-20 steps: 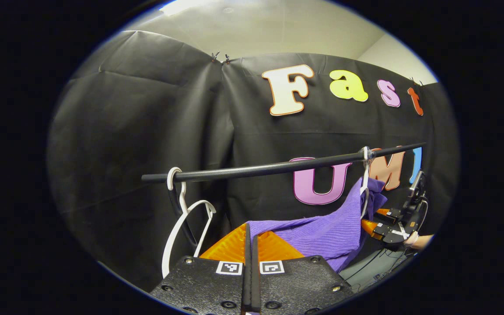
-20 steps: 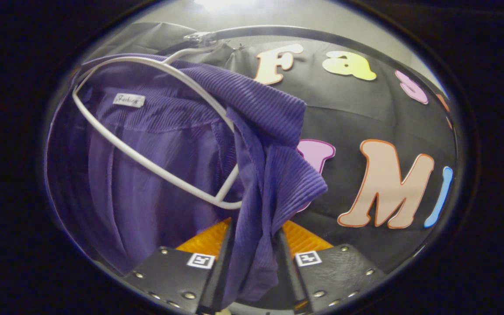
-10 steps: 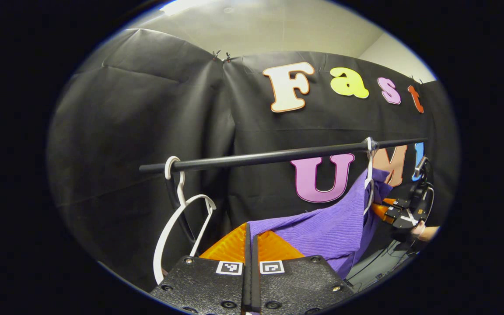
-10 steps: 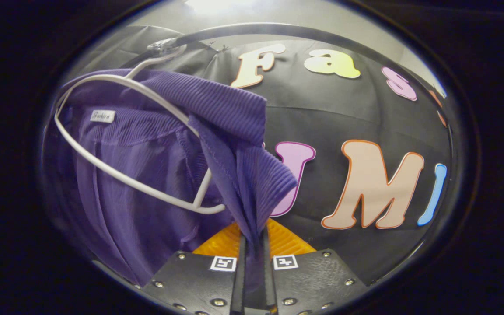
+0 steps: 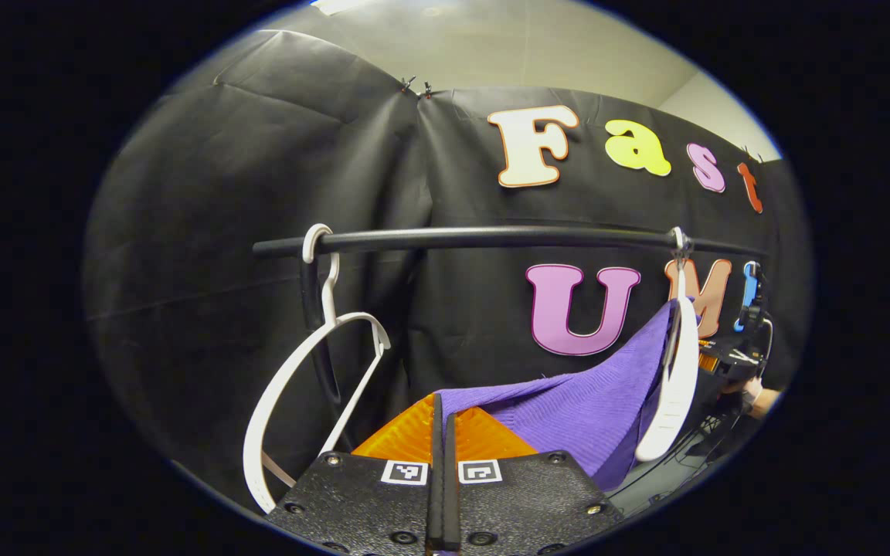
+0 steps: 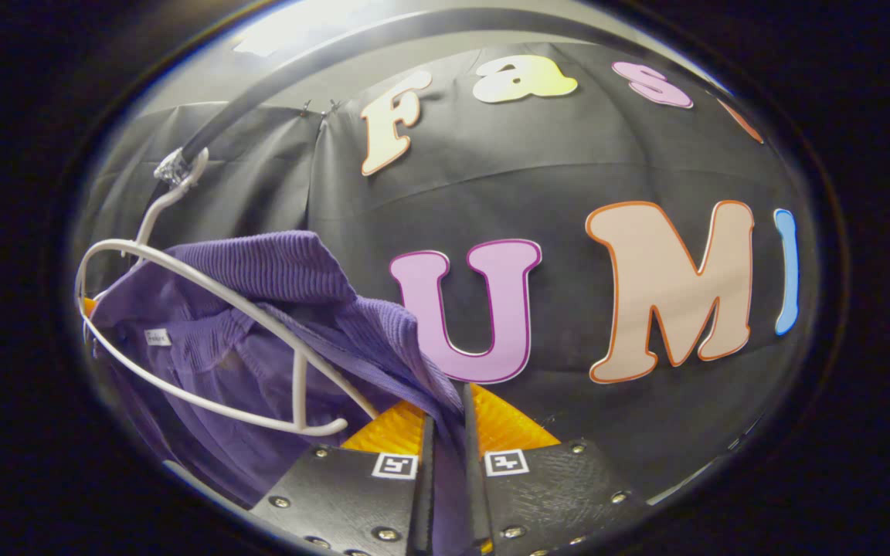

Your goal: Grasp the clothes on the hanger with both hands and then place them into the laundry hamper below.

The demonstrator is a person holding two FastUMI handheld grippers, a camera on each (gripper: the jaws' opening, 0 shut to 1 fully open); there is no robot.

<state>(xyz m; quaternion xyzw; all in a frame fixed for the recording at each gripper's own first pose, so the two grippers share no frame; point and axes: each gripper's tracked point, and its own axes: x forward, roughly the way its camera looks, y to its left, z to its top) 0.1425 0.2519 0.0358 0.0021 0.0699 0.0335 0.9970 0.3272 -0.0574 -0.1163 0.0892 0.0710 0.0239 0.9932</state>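
Observation:
A purple ribbed garment [image 5: 576, 405] stretches from my left gripper [image 5: 442, 421] up to a white hanger [image 5: 677, 378] on the black rail [image 5: 491, 237]. The left gripper is shut on the garment's edge. In the right gripper view the same garment [image 6: 259, 324] drapes over the white hanger [image 6: 205, 340], whose hook sits on the rail [image 6: 205, 139]. My right gripper [image 6: 445, 432] is shut on a fold of the cloth running down between its fingers. The right gripper and a hand [image 5: 754, 386] show far right in the left gripper view.
A second, bare white hanger [image 5: 298, 386] hangs at the rail's left end, close to my left gripper. Black cloth walls [image 5: 259, 193] stand behind the rail, with a pale ceiling [image 5: 507, 54] above.
Both grippers have dropped lower relative to the rail. The right gripper closed on the purple fold and pulled it down and right; the garment slid partly off its hanger, which tilted.

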